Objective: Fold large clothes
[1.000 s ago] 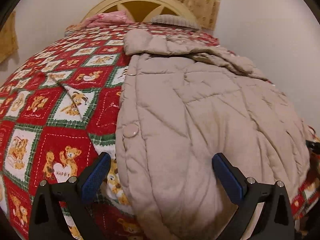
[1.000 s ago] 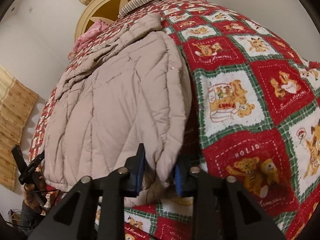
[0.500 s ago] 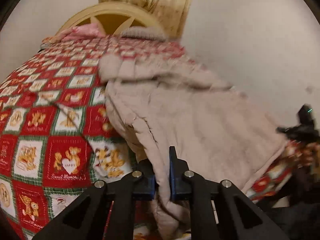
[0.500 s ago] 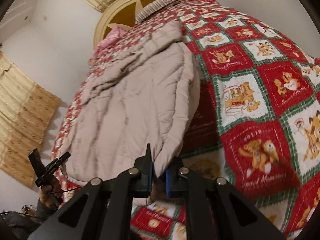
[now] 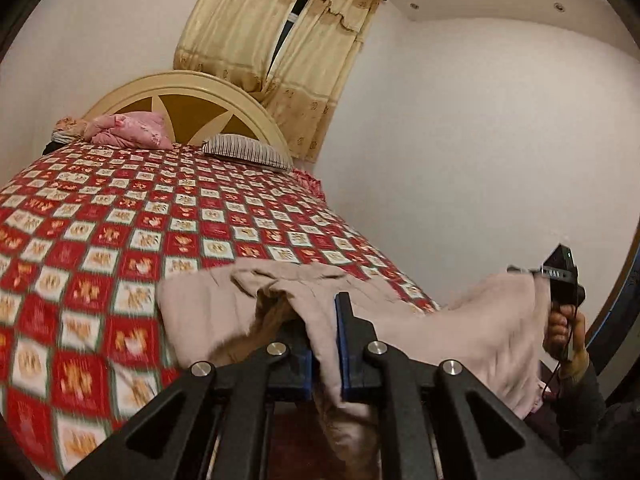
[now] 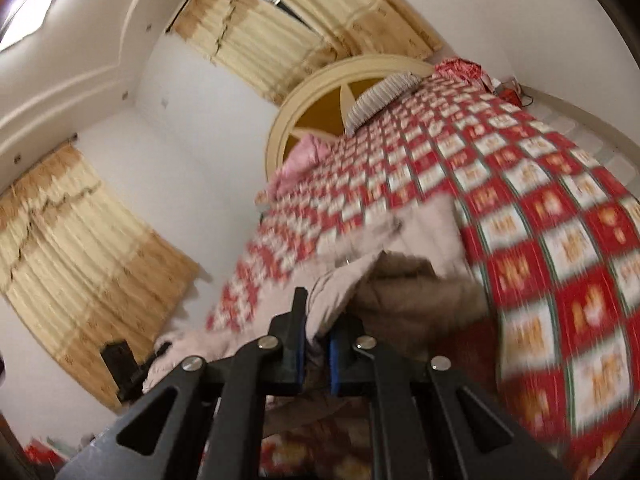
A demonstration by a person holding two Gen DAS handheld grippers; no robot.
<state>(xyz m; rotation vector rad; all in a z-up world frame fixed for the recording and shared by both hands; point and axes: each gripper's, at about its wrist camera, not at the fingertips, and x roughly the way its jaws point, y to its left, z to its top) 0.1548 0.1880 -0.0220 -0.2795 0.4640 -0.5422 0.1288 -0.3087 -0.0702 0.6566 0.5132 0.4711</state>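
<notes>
A beige quilted coat (image 5: pixel 224 304) lies bunched at the near end of the bed, its hem lifted off the bedspread. My left gripper (image 5: pixel 324 344) is shut on the coat's edge, cloth pinched between the blue pads. My right gripper (image 6: pixel 318 332) is shut on another part of the coat (image 6: pixel 416 292), whose brown lining shows. The right gripper (image 5: pixel 560 276) also shows in the left wrist view, held in a hand at the right. The left gripper (image 6: pixel 120 364) shows at the lower left of the right wrist view.
The bed carries a red, white and green teddy-bear bedspread (image 5: pixel 120 216). A striped pillow (image 5: pixel 248 152) and a pink bundle (image 5: pixel 128 130) lie by the cream headboard (image 5: pixel 184 96). White walls and beige curtains (image 5: pixel 276 52) stand behind and right of the bed.
The left gripper closed on the coat's edge. Both grippers lifted and pulled the coat back toward the foot of the bed, bunching it; the far bedspread is now uncovered.
</notes>
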